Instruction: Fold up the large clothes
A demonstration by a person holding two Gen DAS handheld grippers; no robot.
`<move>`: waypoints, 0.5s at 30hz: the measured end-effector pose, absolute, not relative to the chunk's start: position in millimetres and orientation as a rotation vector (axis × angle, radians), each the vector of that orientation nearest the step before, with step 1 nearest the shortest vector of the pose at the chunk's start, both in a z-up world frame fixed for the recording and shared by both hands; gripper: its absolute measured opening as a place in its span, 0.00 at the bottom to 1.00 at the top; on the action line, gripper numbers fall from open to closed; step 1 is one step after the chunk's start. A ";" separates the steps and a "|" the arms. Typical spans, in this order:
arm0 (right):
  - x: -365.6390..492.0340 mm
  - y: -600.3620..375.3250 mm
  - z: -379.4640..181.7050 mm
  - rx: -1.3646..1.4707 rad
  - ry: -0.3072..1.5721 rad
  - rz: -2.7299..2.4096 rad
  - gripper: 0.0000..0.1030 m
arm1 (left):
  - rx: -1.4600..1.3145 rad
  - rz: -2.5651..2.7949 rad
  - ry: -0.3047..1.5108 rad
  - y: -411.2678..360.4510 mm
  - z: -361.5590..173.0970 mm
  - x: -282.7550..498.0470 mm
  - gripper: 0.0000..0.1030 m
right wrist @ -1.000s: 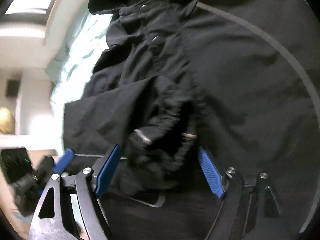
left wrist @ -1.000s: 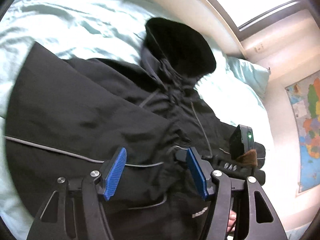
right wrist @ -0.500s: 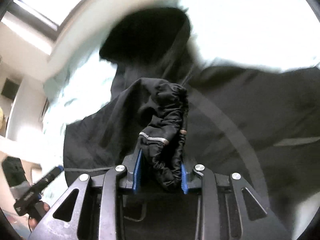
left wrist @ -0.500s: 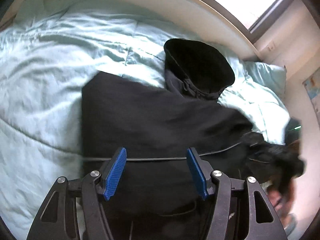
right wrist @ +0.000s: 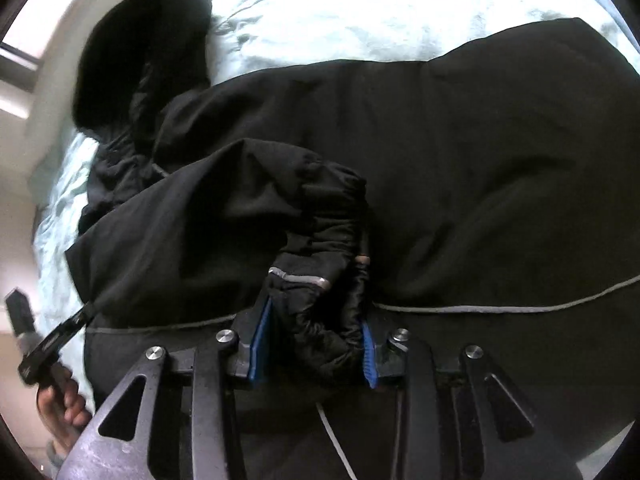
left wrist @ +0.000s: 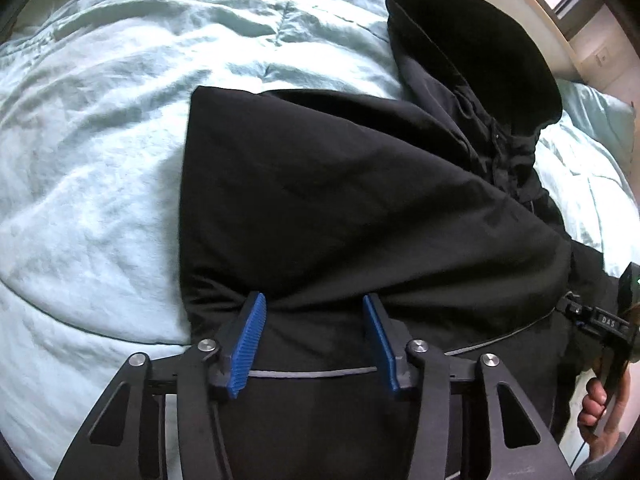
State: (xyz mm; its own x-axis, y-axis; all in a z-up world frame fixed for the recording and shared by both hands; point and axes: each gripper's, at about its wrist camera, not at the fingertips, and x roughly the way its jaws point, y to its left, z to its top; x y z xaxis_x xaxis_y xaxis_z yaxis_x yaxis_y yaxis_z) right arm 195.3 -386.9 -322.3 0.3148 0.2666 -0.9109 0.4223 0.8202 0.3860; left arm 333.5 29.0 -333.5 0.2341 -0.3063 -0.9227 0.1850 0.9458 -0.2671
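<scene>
Right tool (right wrist: 312, 344) gripping jacket (right wrist: 460, 184) cuff (right wrist: 316, 280); left tool (left wrist: 314, 344) spread

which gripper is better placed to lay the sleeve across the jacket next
The right gripper. It is shut on the cuff of the sleeve above the jacket, so it probably only has to carry it across. The left gripper is open, holding nothing.
</scene>
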 end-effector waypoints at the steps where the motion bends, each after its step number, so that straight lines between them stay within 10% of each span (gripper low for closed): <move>1: 192.9 -388.8 -319.2 0.639 1.292 -0.100 0.42 | -0.107 -0.341 1.292 30.5 -330.7 334.0 0.49; 6: 174.5 -382.9 -257.2 0.392 1.248 -0.232 0.62 | -0.052 -0.416 1.211 20.7 -287.4 317.3 0.49; 15: 199.3 -326.8 -258.4 0.263 1.221 -0.172 0.61 | 0.012 -0.419 1.273 -19.9 -313.7 289.3 0.49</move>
